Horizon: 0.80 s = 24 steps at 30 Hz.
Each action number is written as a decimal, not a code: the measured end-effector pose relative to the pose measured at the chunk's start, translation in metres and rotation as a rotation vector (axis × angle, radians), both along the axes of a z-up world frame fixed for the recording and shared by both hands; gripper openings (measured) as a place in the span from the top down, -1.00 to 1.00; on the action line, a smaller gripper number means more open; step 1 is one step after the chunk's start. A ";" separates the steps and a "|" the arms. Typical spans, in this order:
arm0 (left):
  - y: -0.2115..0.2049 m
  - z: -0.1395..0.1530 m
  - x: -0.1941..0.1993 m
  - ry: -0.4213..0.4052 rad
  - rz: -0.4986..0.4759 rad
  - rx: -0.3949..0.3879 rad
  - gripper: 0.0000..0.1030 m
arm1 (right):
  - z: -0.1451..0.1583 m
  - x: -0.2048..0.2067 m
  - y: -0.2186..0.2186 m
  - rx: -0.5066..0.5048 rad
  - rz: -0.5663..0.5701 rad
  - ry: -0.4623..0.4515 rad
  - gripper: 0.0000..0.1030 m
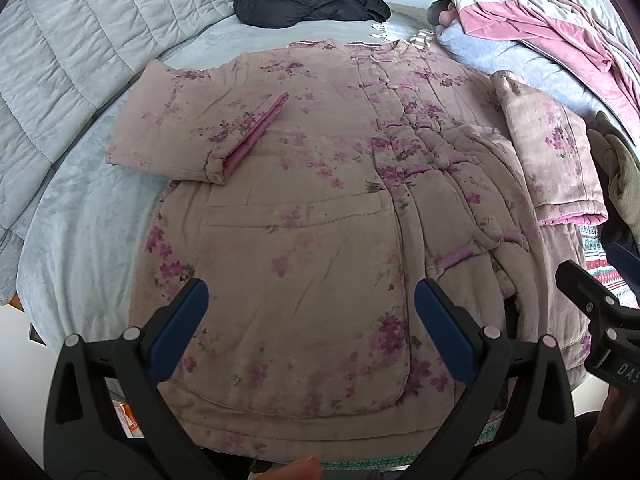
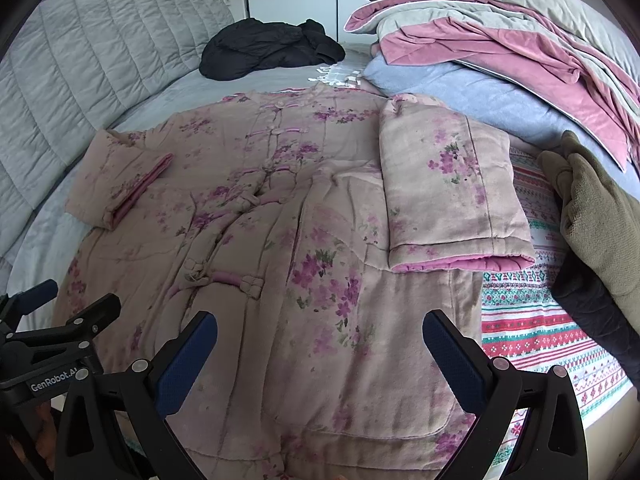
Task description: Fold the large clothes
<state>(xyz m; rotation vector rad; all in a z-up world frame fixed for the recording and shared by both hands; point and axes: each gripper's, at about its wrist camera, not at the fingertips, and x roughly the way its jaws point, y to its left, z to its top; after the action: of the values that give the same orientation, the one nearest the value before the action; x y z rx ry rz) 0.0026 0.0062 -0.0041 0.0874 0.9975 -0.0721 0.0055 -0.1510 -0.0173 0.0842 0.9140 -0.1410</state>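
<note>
Both grippers, left (image 1: 308,332) and right (image 2: 320,354), hung with jaws spread and empty over the near hem of the jacket (image 1: 320,184), spread front-up on the bed (image 1: 92,208), collar far, long axis running away.

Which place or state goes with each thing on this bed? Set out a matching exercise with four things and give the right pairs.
Things:
1. floral padded jacket
2. black jacket
3. olive garment
4. left hand-held gripper

Places or states:
A. bunched up at the far end of the bed
B. open, above the jacket's hem
C. spread flat, both sleeves folded in
D. at the right edge, over the patterned blanket

Pairs: 1-C, 2-A, 3-D, 4-B
</note>
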 end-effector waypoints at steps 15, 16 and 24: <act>0.004 0.003 0.000 -0.008 0.001 -0.002 -0.99 | 0.001 -0.001 -0.005 0.014 -0.006 0.003 -1.00; 0.005 0.004 0.001 -0.009 0.002 -0.004 -0.99 | 0.001 -0.001 -0.005 0.015 -0.007 0.003 -1.00; 0.010 0.005 -0.001 -0.013 0.008 -0.018 -0.99 | -0.002 -0.003 -0.011 0.011 -0.020 0.013 -1.00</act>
<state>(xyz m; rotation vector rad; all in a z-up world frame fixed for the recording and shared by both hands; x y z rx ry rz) 0.0013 0.0159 0.0012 0.0679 0.9839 -0.0732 0.0030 -0.1616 -0.0194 0.1022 0.9273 -0.1551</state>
